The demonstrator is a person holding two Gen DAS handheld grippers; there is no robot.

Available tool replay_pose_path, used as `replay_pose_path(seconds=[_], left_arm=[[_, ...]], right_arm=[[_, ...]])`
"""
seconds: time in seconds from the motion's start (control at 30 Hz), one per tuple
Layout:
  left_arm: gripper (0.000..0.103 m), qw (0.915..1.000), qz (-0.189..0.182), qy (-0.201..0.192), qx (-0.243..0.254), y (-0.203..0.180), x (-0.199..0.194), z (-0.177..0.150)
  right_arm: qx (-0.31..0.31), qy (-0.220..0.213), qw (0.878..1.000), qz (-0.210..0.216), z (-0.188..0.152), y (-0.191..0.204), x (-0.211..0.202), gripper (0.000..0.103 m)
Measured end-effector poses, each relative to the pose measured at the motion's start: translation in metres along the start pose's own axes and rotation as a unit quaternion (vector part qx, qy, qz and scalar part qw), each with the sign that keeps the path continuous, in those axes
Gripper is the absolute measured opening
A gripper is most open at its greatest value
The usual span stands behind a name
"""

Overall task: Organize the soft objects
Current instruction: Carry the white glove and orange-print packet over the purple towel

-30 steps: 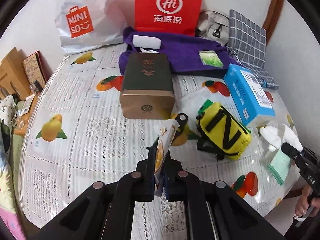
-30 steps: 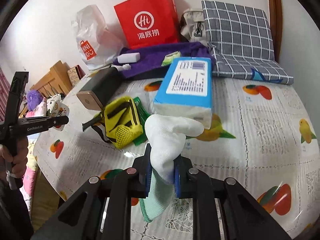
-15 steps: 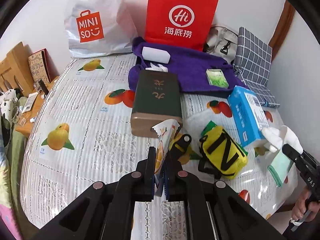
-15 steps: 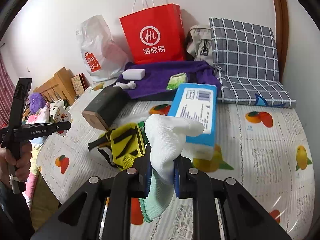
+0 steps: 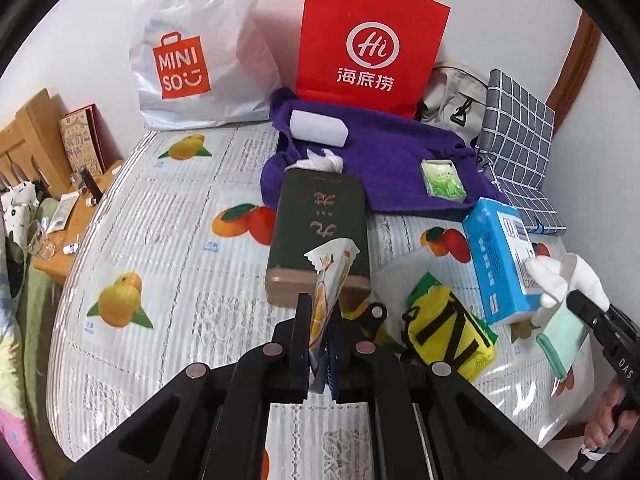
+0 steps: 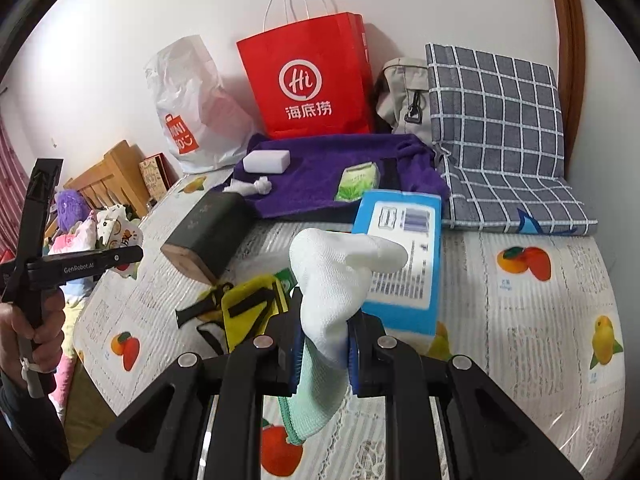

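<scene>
Carrying both loads clear of the clutter, the left gripper (image 5: pixel 319 332) is pinching a snack packet (image 5: pixel 330 276) while the right gripper (image 6: pixel 324 344) is clamping a white sock (image 6: pixel 332 276) and green cloth (image 6: pixel 316 404), so both grips should be staying firm.

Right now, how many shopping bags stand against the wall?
2. The red paper bag stands behind the purple towel; the white plastic bag stands just left of it. Others may be hidden behind them.

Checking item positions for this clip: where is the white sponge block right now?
In both wrist views the white sponge block lies on the purple towel, at its far left end, just before the red paper bag.
</scene>
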State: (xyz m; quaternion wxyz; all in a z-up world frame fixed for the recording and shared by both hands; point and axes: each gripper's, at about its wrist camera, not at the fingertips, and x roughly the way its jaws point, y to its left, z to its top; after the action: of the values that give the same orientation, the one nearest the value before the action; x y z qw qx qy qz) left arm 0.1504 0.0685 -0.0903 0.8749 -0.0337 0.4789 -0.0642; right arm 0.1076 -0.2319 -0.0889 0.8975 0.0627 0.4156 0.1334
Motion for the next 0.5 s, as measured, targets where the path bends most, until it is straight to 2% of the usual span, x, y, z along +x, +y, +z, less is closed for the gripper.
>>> replay_pose_path(seconds=[0.5], left_arm=[[0.007, 0.9999, -0.001, -0.014, 0.005, -0.016, 0.005, 0.042]], right_arm=[[0.010, -0.003, 1.000, -0.007, 0.056, -0.011, 0.021, 0.018]])
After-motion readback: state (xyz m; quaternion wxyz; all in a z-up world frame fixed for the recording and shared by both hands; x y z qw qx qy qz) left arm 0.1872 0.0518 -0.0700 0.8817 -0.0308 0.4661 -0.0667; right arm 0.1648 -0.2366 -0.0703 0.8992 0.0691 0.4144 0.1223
